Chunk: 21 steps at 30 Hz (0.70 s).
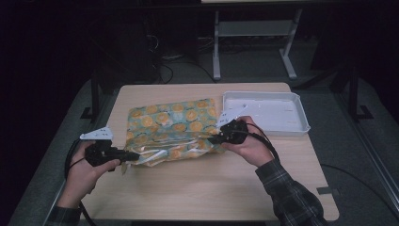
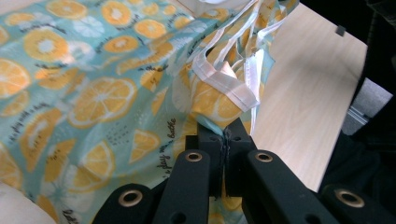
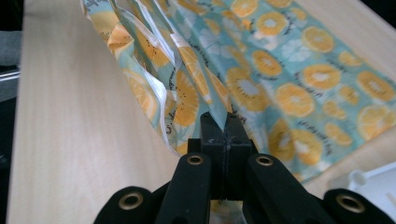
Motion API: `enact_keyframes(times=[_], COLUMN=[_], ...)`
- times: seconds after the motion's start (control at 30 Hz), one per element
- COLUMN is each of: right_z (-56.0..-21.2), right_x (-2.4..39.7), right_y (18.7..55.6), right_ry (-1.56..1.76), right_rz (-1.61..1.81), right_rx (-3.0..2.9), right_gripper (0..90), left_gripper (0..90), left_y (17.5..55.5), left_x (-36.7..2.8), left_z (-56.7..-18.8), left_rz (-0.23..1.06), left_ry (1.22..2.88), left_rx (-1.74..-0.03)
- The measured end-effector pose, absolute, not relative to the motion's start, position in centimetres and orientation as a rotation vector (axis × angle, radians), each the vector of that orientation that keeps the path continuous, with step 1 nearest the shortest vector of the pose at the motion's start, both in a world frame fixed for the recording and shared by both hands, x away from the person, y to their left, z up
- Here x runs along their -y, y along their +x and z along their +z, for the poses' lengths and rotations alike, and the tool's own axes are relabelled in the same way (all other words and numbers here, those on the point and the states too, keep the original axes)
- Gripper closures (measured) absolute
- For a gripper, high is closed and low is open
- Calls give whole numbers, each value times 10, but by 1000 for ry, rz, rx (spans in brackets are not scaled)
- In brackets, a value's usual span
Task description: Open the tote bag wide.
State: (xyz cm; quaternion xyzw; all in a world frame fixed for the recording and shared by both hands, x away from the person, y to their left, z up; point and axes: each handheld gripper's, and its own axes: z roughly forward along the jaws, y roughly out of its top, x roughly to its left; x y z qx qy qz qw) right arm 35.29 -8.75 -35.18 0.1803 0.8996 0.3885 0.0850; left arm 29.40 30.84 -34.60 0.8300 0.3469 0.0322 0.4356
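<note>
On the wooden table [image 1: 211, 183], the orange-print cloth [image 1: 174, 125] hangs stretched between both claws: left gripper [image 1: 129, 155] pinches its near-left corner, right gripper [image 1: 214, 139] clamps the near-right edge, beside the white tray [image 1: 282, 127].

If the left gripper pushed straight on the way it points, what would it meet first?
The left gripper is already shut on the orange-print cloth, so it would likely just bunch more of that cloth first; depth beyond is unclear.
</note>
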Motion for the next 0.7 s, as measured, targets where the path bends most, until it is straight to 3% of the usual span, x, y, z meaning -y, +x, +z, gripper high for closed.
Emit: enact_keyframes(times=[0.37, 0.7], right_z=[-351, -377], right_x=[75, 62], right_y=[392, 428], right_ry=[597, 684], right_rz=[1087, 985], right_rx=[-2676, -2686], right_gripper=[897, 896], left_gripper=[889, 889], left_y=[336, 383], left_x=[-314, -317], left_z=[-345, -375], left_rz=[68, 20], left_ry=[2025, 1975], left_rx=[-942, -1113])
